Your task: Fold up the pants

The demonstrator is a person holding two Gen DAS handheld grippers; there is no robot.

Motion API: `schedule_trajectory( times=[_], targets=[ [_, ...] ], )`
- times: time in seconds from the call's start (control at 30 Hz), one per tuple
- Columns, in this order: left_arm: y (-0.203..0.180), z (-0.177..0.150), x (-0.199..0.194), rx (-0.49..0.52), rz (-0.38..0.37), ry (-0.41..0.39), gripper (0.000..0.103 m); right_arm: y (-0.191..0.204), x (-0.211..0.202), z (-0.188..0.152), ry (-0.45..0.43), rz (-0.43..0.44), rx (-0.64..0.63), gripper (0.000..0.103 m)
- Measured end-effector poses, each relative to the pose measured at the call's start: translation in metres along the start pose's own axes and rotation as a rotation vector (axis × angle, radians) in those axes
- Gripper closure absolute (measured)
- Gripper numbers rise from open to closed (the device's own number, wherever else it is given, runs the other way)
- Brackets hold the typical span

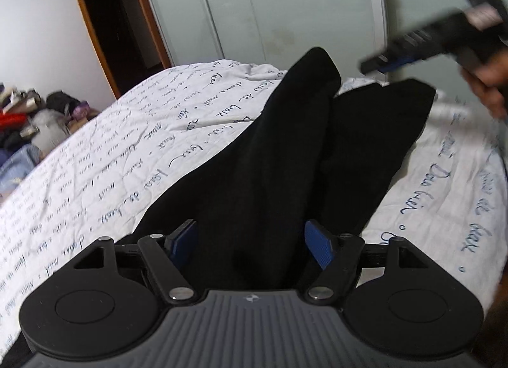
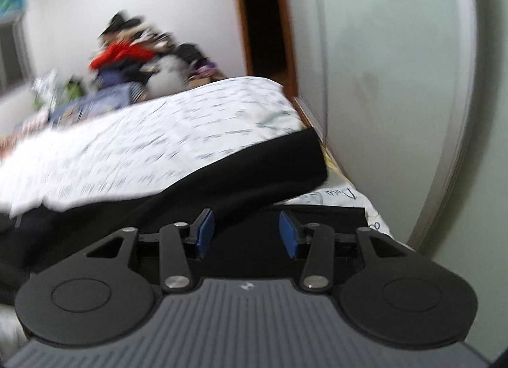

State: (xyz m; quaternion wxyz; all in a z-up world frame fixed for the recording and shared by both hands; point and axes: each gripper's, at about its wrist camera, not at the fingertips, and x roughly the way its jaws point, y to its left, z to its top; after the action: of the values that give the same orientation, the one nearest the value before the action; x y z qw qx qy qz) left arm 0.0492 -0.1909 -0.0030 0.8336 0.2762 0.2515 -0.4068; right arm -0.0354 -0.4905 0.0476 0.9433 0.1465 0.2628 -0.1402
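Black pants (image 1: 285, 152) lie lengthwise on a white bedsheet with blue handwriting print (image 1: 111, 161), the two legs spread toward the far edge. My left gripper (image 1: 250, 244) is open, low over the near end of the pants, with dark cloth between its blue pads (image 1: 319, 245). My right gripper (image 2: 247, 234) is open and empty, above the pants (image 2: 254, 164) near the bed's far right corner; it also shows blurred in the left wrist view (image 1: 422, 44), held in the air at the upper right.
A pale green wardrobe (image 1: 285, 3) stands behind the bed. A dark doorway (image 1: 117, 18) is at the left. A pile of clothes (image 1: 28, 114) lies beyond the bed's left side.
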Motion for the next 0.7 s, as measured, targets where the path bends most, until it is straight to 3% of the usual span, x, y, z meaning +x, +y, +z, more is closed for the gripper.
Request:
schedule_trajectory(
  times=[0.37,0.6,0.7],
  targets=[
    [-0.019,0.005,0.028,0.05,0.026,0.027,0.029,-0.111,0.128,0.009,0.059,0.11,0.64,0.058],
    [-0.019,0.009,0.038,0.044,0.03,0.034,0.029,-0.12,0.165,0.001,0.059,0.128,0.774,0.059],
    [-0.02,0.009,0.04,0.042,0.026,0.028,0.029,-0.116,0.165,0.007,0.057,0.106,0.732,0.09]
  ],
)
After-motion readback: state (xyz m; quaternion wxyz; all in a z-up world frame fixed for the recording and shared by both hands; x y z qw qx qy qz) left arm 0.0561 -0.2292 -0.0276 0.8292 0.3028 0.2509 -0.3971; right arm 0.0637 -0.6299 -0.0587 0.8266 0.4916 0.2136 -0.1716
